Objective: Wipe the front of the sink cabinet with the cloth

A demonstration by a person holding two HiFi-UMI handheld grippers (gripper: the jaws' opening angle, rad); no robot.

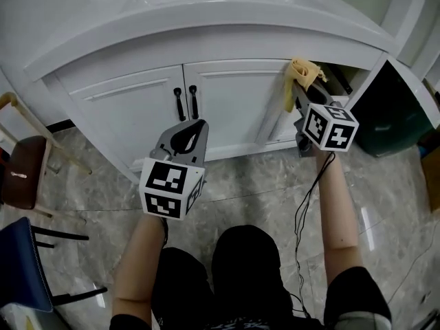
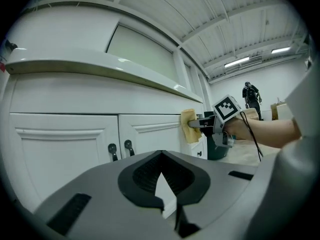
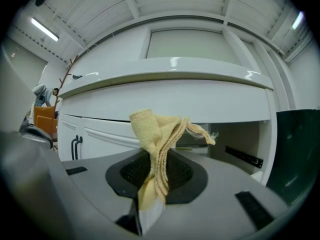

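A folded yellow terry cloth (image 1: pixel 300 71) is clamped in the right gripper (image 1: pixel 304 86) at the white panelled sink cabinet (image 1: pixel 234 98), near its top; the left gripper (image 1: pixel 189 135) is held closed, empty.

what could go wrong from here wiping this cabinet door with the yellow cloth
The yellow terry cloth is pinched in the right gripper only along a narrow fold, so rubbing may pull it free. Its loose corner hangs by the open recess beside the white cabinet door, where the dark drawer rail might snag it.
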